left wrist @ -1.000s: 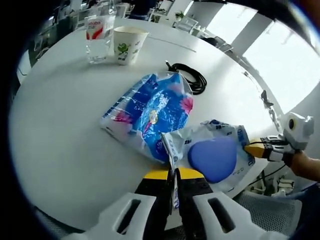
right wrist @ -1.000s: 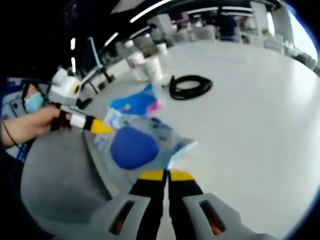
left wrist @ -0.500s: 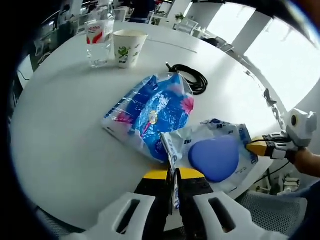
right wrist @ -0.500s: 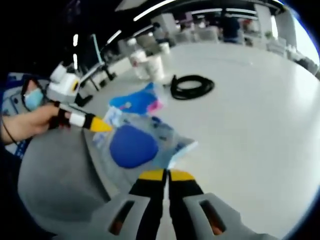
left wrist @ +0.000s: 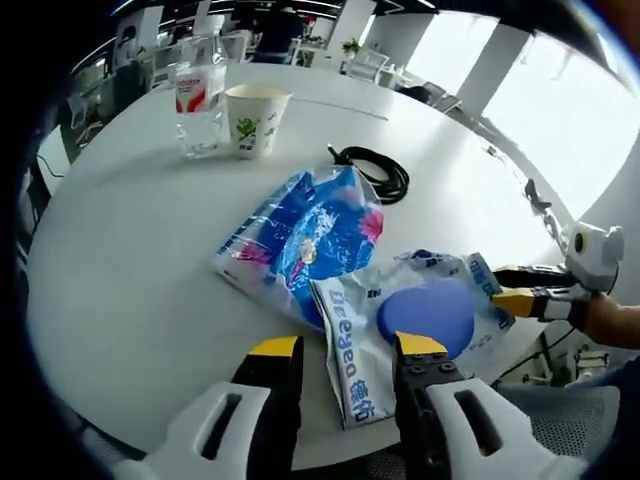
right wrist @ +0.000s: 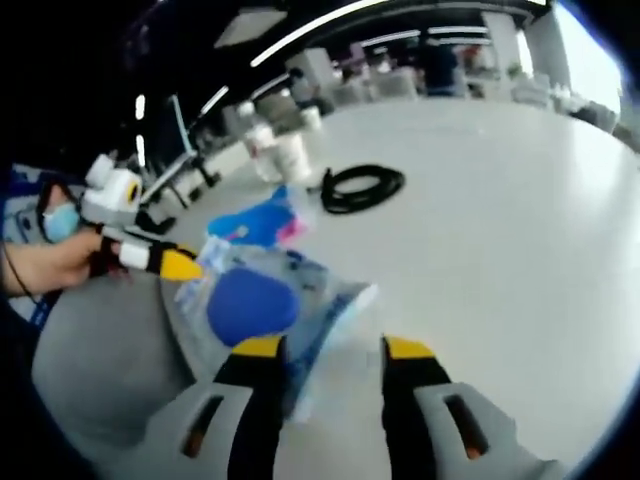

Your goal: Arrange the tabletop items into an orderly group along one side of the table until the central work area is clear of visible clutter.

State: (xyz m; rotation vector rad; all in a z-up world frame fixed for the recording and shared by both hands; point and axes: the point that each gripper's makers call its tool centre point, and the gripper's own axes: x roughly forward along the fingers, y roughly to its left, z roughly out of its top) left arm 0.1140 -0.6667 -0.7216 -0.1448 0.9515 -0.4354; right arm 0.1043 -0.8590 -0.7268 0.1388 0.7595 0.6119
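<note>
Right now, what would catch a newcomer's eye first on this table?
Two bright plastic packs near the table's edge: a clear bag with a blue pad lying between the open left hand-held gripper and the right hand-held gripper, and a blue-and-pink pack just beyond. Farther back lie a coiled black cable, a paper cup and a water bottle.

The blue packet [left wrist: 305,235] partly hides behind the clear pouch [left wrist: 420,320]; its print is unreadable.

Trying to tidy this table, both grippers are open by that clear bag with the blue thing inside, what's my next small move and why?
Probably pull both open grippers back from the clear bag: it lies flat at the table edge beside the blue packet, with the cable, cup and bottle still scattered.
</note>
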